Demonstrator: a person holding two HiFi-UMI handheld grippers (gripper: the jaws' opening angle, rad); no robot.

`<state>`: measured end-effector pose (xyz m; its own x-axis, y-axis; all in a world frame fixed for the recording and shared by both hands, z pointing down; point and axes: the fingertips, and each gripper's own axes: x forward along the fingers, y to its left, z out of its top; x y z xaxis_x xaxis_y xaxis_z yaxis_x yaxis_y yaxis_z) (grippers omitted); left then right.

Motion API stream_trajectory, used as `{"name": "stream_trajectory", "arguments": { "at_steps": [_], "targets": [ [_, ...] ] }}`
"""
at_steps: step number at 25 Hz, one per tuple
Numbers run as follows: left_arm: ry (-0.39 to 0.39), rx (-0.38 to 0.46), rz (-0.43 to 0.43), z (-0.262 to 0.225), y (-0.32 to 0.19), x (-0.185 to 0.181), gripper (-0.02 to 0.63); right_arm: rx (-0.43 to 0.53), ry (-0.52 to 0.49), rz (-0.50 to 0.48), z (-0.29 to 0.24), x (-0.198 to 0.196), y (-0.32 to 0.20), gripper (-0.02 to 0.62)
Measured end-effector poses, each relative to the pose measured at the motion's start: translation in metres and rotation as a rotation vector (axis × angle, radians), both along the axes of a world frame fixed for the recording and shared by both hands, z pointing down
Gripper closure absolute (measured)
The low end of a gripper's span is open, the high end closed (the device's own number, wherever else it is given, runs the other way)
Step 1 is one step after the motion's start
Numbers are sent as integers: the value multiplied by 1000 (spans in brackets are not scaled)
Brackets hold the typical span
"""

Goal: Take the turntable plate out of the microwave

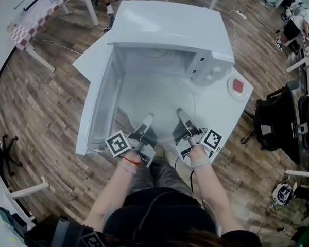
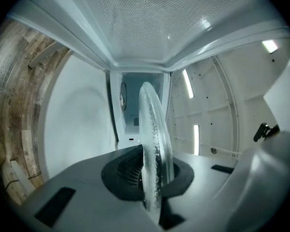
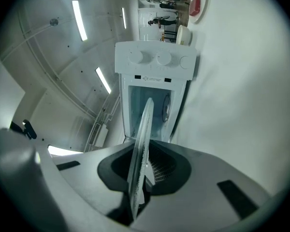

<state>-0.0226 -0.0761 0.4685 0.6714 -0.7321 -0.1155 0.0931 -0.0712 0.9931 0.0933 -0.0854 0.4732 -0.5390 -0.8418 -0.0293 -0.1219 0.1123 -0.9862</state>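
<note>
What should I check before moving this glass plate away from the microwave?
1. The left gripper is shut on the rim of the glass plate: ok.
2. The right gripper is shut on the rim: ok.
3. The door of the microwave is wide open: ok.
4. The plate's far edge is out of the microwave: cannot tell.
5. The saucer on the table is apart from the plate: ok.
</note>
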Motion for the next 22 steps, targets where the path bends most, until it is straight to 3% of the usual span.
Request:
{"name": "stream_trajectory", "arguments": {
  "at_steps": [22],
  "targets": [
    [30, 14, 138, -29, 53, 9, 575, 27, 11, 100, -30, 7, 68, 548]
  ]
}}
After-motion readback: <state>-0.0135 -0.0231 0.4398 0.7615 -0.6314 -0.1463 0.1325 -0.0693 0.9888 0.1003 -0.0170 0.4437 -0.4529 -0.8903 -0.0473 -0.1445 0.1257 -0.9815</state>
